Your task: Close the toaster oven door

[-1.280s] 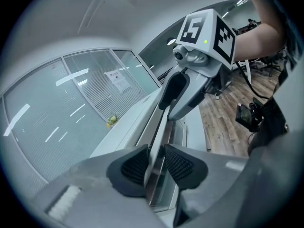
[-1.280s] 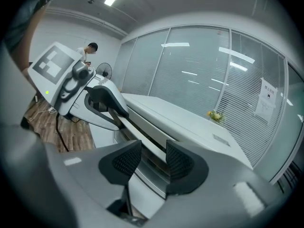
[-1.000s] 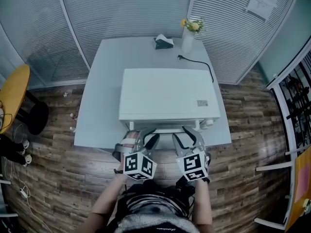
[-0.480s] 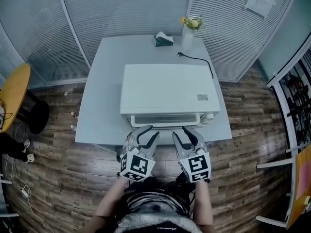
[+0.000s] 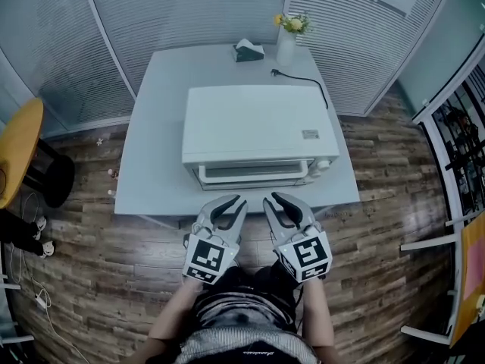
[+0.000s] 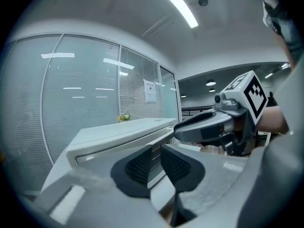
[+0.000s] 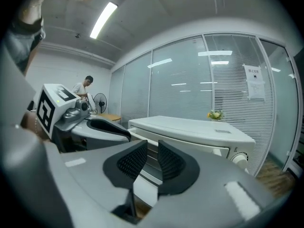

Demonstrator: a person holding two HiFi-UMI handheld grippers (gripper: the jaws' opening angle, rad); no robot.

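Toaster oven (image 5: 258, 127), white: sits in the middle of the grey table (image 5: 155, 135), front turned toward the person. Door (image 5: 254, 173): stands upright against the front and looks shut, so nothing of the inside shows.

Behind the oven, along the far edge: a white vase (image 5: 286, 49) holding yellow flowers (image 5: 292, 23), a dark tissue box (image 5: 248, 51) with white showing at its top, and a black plug and cord (image 5: 295, 77) lying loose on the tabletop.

Left gripper (image 5: 238, 201): hovers just off the near table edge, short of the door, touching nothing. Has just been closing its jaws, now down to a narrow gap with nothing between the pads.

Right gripper (image 5: 272, 198): hangs just beside it, likewise clear of the oven. Jaws just drawn closer too, a slim gap left, empty.
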